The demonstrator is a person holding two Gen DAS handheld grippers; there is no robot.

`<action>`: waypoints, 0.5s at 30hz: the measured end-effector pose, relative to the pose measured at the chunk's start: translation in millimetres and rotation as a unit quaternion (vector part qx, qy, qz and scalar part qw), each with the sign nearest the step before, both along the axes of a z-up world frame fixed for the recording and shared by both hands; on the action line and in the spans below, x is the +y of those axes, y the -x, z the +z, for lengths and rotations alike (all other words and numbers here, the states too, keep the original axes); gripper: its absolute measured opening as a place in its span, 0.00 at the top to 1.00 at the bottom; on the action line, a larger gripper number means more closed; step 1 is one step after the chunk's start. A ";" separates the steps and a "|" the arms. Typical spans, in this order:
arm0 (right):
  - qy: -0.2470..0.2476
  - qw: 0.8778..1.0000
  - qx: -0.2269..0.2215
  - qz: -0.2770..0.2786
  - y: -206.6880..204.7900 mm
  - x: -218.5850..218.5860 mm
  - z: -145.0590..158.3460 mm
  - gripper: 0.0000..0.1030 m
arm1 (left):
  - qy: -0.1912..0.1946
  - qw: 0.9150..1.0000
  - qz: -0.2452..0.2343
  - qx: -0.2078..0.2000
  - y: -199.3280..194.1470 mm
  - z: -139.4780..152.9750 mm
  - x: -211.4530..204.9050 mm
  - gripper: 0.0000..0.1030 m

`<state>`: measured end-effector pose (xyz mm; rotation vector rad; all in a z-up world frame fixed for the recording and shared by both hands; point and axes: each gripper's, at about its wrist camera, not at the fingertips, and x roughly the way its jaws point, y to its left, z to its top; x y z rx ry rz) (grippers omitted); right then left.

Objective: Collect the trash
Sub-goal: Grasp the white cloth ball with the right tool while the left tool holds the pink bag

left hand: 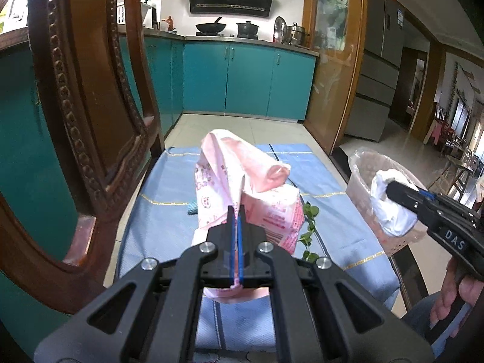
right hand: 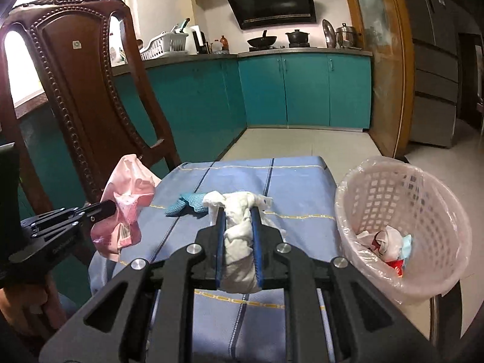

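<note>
Pink plastic bag [left hand: 242, 187], thin and crumpled, carries red print too small to read plus a barcode patch seen from the right wrist view; the left gripper [left hand: 236, 211] has its blue-lined fingers [left hand: 232, 242] pressed almost together on a fold of it, holding it up over the left part of the desk [left hand: 157, 211], which is covered by a blue cloth with gold stitching. White crumpled tissue wad [right hand: 239, 230] sits clamped between the partly closed fingers of the right gripper [right hand: 239, 211], above the cloth just left of the basket [right hand: 438, 211]. That white lattice basket, lined with clear plastic, already contains crumpled wrappers in white, red and blue. White letters "DAS" show on the right gripper's body. A teal rag [right hand: 187, 204] and a green leafy sprig [left hand: 308, 230] lie on the cloth.
</note>
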<state>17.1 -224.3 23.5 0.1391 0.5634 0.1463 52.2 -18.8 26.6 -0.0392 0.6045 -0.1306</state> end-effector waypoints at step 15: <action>0.002 1.000 0.004 -0.002 2.1 5.0 0.9 0.84 | -0.005 1.000 -0.001 0.011 -1.4 -4.7 -4.6 0.98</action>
